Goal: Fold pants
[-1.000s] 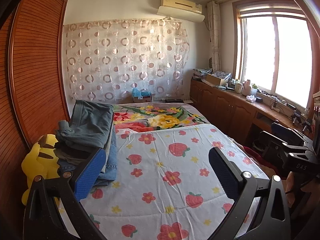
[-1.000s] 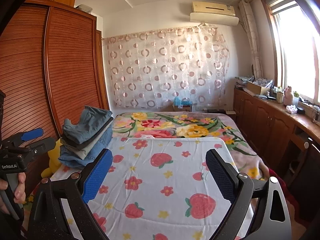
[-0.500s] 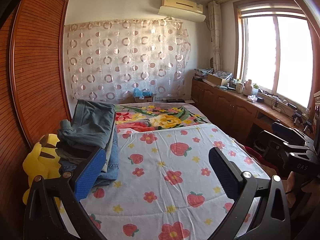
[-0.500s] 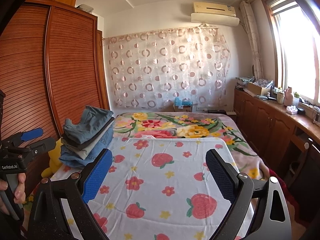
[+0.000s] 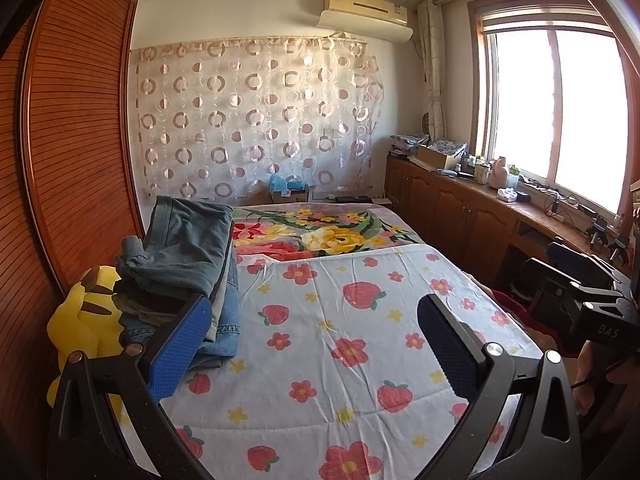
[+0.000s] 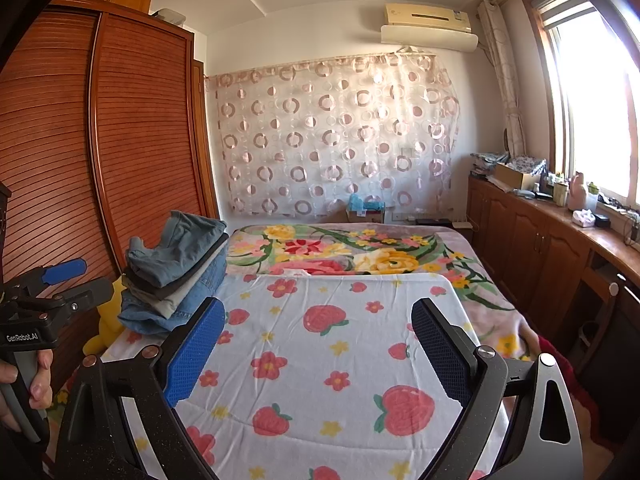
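The pants (image 5: 180,264) sit as a folded stack at the left edge of the bed (image 5: 360,360), near the wardrobe (image 5: 76,152): a grey-green pair on top, darker and pale layers under it, blue denim at the bottom. In the right wrist view the same stack (image 6: 176,272) shows its layered edges and leans a little toward the wardrobe. A yellow plush (image 5: 84,320) lies just beside it, between stack and wardrobe.

Over the last second almost nothing has changed. The left camera has drifted slightly, so the stack sits a touch further right in its view; the right camera's view is nearly identical. The stack itself has not moved, and no cloth has come onto the strawberry sheet (image 5: 352,320), which lies bare between the stack and the tongs.

The left tongs (image 5: 312,344) are spread wide and hold nothing; the near-left pad overlaps the stack in the picture only, with no sign of contact. The right tongs (image 6: 316,348) are likewise wide apart and empty, above the open sheet. From the right view the left tongs (image 6: 60,284) show at the frame's left edge, held in a hand (image 6: 28,384).

My reading: this is a pause between garments. The visible pants look finished, and no unfolded pair is in view, so either the task is done or the next pair lies outside the frames.
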